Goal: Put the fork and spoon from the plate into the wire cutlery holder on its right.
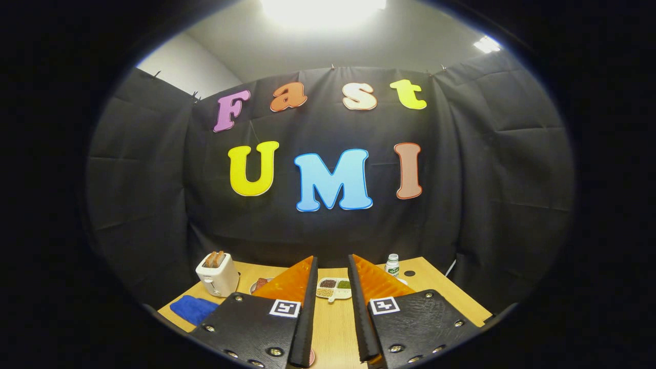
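Note:
My gripper [332,259] is held high over the wooden table [333,323] and looks level toward the booth's back wall. Its two fingers [307,292] stand apart, open, with nothing between them but bare tabletop. Just beyond the fingertips, in the gap, lies a small white divided dish [334,288] with beans and grains in its compartments. The rim of a plate [259,283] with something reddish-brown on it peeks out from behind the left finger; the rest of it is hidden.
A white toaster [218,274] with two slices of bread stands at the back left, a folded blue cloth [192,309] in front of it. A small white bottle [392,265] with a green label stands at the back right, a dark round spot [409,273] beside it.

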Tool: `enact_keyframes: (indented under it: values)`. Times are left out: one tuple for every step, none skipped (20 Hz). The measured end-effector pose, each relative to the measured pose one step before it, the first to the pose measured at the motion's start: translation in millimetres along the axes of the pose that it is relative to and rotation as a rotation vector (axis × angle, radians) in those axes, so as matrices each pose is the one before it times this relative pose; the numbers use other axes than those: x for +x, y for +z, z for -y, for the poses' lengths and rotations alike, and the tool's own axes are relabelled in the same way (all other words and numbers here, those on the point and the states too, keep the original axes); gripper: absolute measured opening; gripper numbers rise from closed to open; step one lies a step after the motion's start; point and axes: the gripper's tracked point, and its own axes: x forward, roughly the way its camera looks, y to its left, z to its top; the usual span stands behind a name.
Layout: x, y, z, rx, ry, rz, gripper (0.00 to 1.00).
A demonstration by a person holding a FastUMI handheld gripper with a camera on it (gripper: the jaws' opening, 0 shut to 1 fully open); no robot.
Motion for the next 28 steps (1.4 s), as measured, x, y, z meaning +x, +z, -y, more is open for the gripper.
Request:
enact_keyframes:
  values:
    - [0.95,-0.95,-1.60,-0.00366,0.00333,-0.00485,0.35]
    - [0.96,-4.10,-1.40,-0.00116,0.00491,-0.00601,0.35]
    - [0.95,-2.14,-2.08,0.00138,0.00603,-0.00786,0.35]
    - [0.22,-3.85,-2.06,0.00050,0.00487,-0.00701,0.35]
    - [0.49,-3.42,-2.75,-0.00109,0.00604,-0.01234,0.35]
    - [0.95,-5.81,-2.08,-0.00029,0.00571,-0.01103,0.35]
    - [0.67,-3.44,-1.67,0.00071,0.00502,-0.01039,0.35]
    - [0.47,-5.43,-2.52,0.00146,0.00637,-0.01095,0.35]
    - [0.73,-5.83,-3.17,0.00196,0.00880,-0.02044,0.35]
    - [1.03,-9.14,-4.03,0.00396,0.01096,-0.02231,0.35]
    - [0.57,-9.73,-5.28,0.00602,0.01543,-0.03111,0.35]
    - [1.69,-13.42,-5.33,0.00494,0.01655,-0.04021,0.35]
    - [2.24,-10.31,-4.10,0.00231,0.01265,-0.03366,0.35]
    - [2.21,-15.93,-4.28,-0.00251,0.01549,-0.04637,0.35]
    - [3.22,-15.53,-4.47,-0.00301,0.01539,-0.04882,0.35]
    - [3.66,-18.29,-4.94,-0.00121,0.01758,-0.05175,0.35]
    - [3.77,-18.42,-4.63,0.00801,0.01985,-0.05377,0.35]
    - [4.99,-17.72,-4.18,0.00942,0.01947,-0.05859,0.35]
    - [4.83,-16.39,-2.80,0.01005,0.01117,-0.04794,0.35]
    - [6.47,-18.64,-1.24,0.00428,0.00651,-0.05265,0.35]
    - [6.25,-18.54,-1.11,0.00505,0.00544,-0.05611,0.35]
    - [7.54,-19.51,-2.08,0.00569,0.00813,-0.05378,0.35]
    - [7.29,-17.88,-3.18,0.00541,0.01043,-0.05936,0.35]
    - [6.99,-18.09,-5.18,0.00850,0.01420,-0.05241,0.35]
    - [6.90,-15.63,-4.47,0.00558,0.01453,-0.05157,0.35]
    - [7.67,-16.81,-4.28,0.00635,0.01127,-0.05225,0.36]
    - [6.86,-12.68,-3.36,0.00796,0.00859,-0.04456,0.35]
    - [7.28,-12.19,-0.25,0.00363,-0.00380,-0.03486,0.35]
